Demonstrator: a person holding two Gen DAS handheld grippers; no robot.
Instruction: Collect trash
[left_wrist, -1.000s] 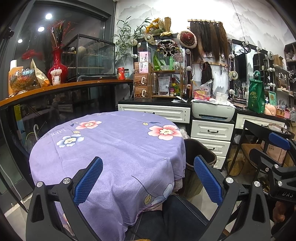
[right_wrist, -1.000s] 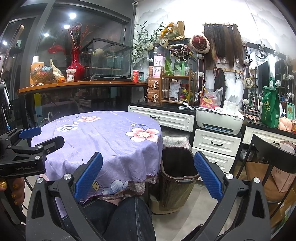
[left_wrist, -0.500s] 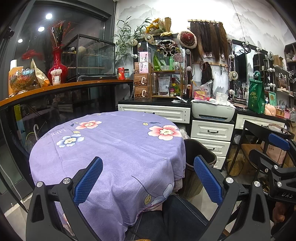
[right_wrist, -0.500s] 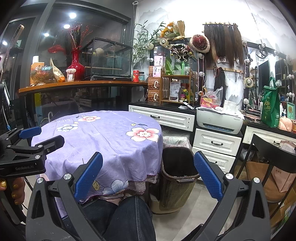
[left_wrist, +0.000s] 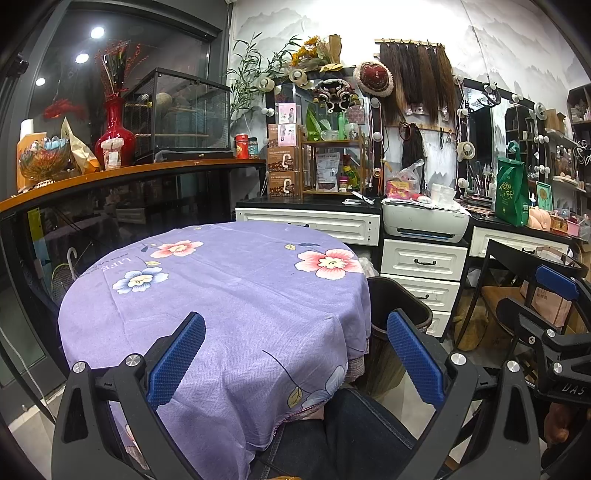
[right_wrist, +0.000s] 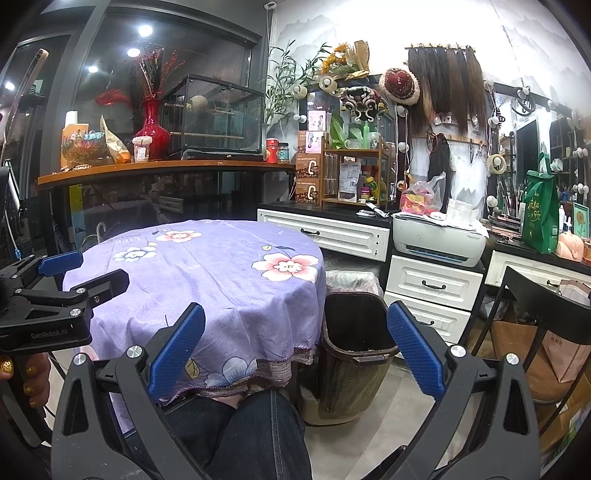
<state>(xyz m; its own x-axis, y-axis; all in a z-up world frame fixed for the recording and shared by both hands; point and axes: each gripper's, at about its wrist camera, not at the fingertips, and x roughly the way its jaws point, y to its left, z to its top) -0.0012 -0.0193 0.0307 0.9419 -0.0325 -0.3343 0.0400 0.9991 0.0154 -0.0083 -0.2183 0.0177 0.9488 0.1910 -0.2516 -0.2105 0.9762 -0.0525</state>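
Observation:
A round table under a purple flowered cloth (left_wrist: 229, 295) (right_wrist: 207, 273) stands in front of me, and I see no trash on it. A dark brown trash bin (right_wrist: 354, 350) (left_wrist: 399, 314) sits on the floor at the table's right side, its mouth open. My left gripper (left_wrist: 295, 354) hangs open above the near edge of the table with nothing between its blue pads. My right gripper (right_wrist: 295, 350) is open and empty too, held lower over the person's knee, between the table edge and the bin. In the right wrist view the left gripper (right_wrist: 74, 273) shows at the far left.
White drawers (right_wrist: 432, 284) with a printer (right_wrist: 439, 236) on top stand behind the bin. A black chair (right_wrist: 546, 314) and paper bags fill the right side. A long wooden counter (left_wrist: 129, 173) with a red vase and a glass case runs behind the table. The person's jeans-clad leg (right_wrist: 258, 435) is below.

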